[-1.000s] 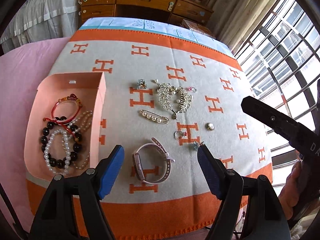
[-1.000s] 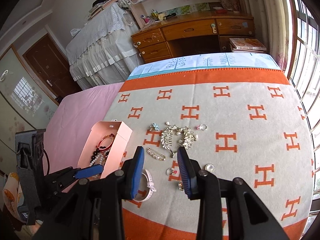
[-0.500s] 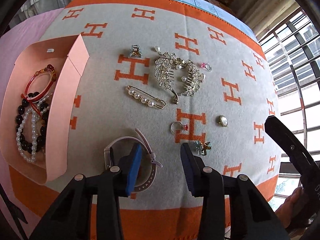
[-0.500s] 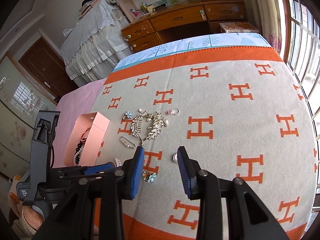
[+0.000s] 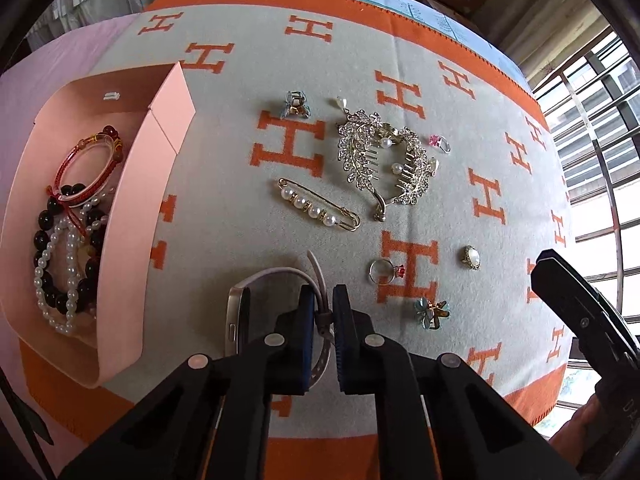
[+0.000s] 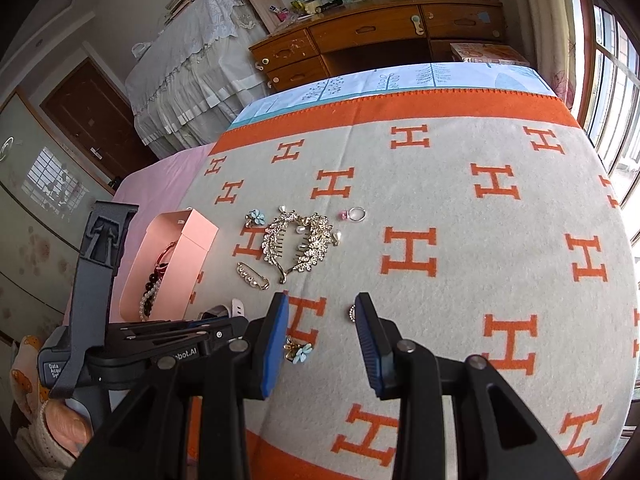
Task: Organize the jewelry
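Observation:
My left gripper [image 5: 324, 320] is shut on the strap of a pale pink wristwatch [image 5: 240, 312] lying near the front of the blanket. A pink open box [image 5: 132, 216] at the left holds several bead and pearl bracelets [image 5: 68, 240]. Loose on the blanket lie a rhinestone hair comb [image 5: 384, 164], a pearl safety-pin brooch [image 5: 316, 210], a ring with a red stone [image 5: 386, 271], a pearl stud [image 5: 472, 258], a blue flower clip [image 5: 432, 312] and a pink-stone ring [image 5: 440, 144]. My right gripper [image 6: 320, 336] is open and empty above the flower clip [image 6: 298, 350].
The jewelry lies on a grey and orange H-pattern blanket [image 6: 460, 220] over a bed. A small blue claw clip [image 5: 296, 106] sits behind the brooch. A wooden desk [image 6: 380, 40] stands beyond the bed, windows at the right. The left gripper's body [image 6: 120, 328] shows at the lower left.
My left gripper has moved down and forward and closed onto the watch strap. My right gripper has shifted a little closer to the blanket and stays open.

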